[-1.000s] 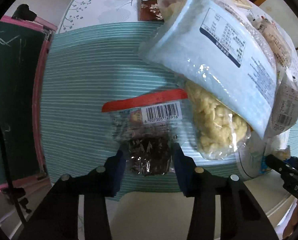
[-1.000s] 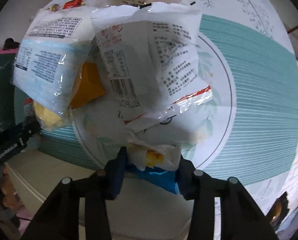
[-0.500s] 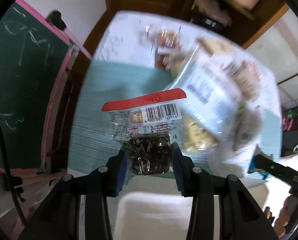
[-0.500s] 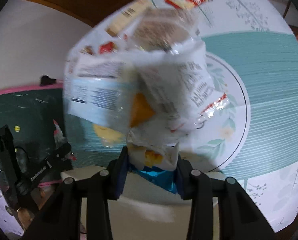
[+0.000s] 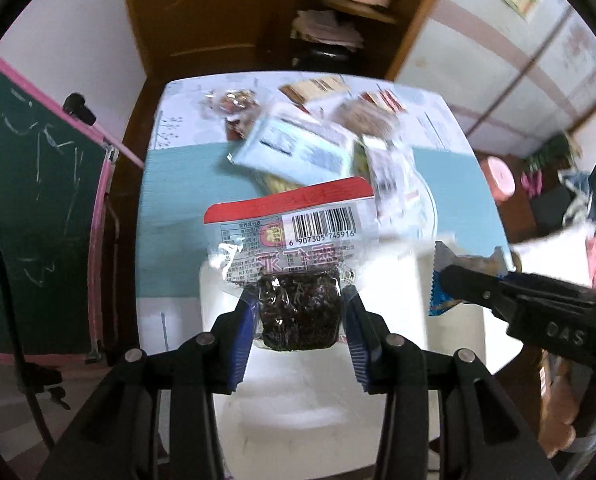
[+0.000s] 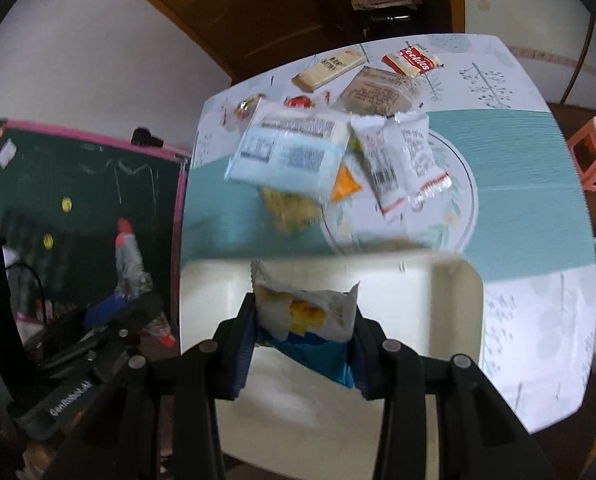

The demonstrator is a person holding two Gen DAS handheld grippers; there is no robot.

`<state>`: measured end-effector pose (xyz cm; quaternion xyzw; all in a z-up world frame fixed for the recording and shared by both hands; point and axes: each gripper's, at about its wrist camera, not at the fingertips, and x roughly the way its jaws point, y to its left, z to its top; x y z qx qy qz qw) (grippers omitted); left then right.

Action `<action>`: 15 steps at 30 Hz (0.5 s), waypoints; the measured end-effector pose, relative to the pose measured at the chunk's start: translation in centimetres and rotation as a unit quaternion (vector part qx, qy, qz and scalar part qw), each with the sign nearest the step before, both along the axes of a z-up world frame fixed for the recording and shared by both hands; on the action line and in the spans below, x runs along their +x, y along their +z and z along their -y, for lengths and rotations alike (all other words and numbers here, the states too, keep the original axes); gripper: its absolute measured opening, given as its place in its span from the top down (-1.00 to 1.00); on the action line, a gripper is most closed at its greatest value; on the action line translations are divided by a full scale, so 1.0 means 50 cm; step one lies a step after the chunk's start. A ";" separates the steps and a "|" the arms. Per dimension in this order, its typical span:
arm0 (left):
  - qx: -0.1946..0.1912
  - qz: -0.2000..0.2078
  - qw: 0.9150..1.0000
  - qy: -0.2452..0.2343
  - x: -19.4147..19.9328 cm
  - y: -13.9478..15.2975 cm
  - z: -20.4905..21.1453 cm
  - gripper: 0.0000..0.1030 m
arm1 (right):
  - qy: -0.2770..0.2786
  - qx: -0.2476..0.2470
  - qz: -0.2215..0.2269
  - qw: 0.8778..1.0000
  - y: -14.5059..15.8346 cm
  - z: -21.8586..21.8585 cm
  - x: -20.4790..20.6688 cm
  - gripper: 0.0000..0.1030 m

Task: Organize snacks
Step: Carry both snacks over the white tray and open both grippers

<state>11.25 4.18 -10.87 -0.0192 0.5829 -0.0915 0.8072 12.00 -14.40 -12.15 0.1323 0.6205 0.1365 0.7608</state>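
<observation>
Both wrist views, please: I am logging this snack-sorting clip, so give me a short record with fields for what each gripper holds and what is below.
left gripper: shut on the dark snack pack, clear wrapper with red top strip and barcode
right gripper: shut on the white and blue snack packet
below grippers: white bin, near table edge
still on table: pale blue bag, white sachets on the round plate, cookie packs at far edge
table cover: teal striped mat

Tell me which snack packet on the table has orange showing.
The orange packet on the plate, wedged between the pale blue bag and the white wrapper.
</observation>
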 end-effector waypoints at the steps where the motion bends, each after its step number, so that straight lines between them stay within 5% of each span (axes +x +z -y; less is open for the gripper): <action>1: 0.011 0.000 1.000 -0.009 -0.013 -0.007 0.008 0.21 | 0.003 -0.007 0.003 1.000 0.000 -0.001 -0.017 0.21; 7: 0.042 -0.011 0.998 -0.041 -0.041 -0.069 0.025 0.20 | 0.016 -0.079 0.023 0.996 0.004 -0.015 -0.110 0.20; 15: 0.040 -0.058 0.996 -0.051 -0.047 -0.142 0.013 0.17 | -0.023 -0.091 -0.034 0.995 -0.074 0.021 -0.141 0.16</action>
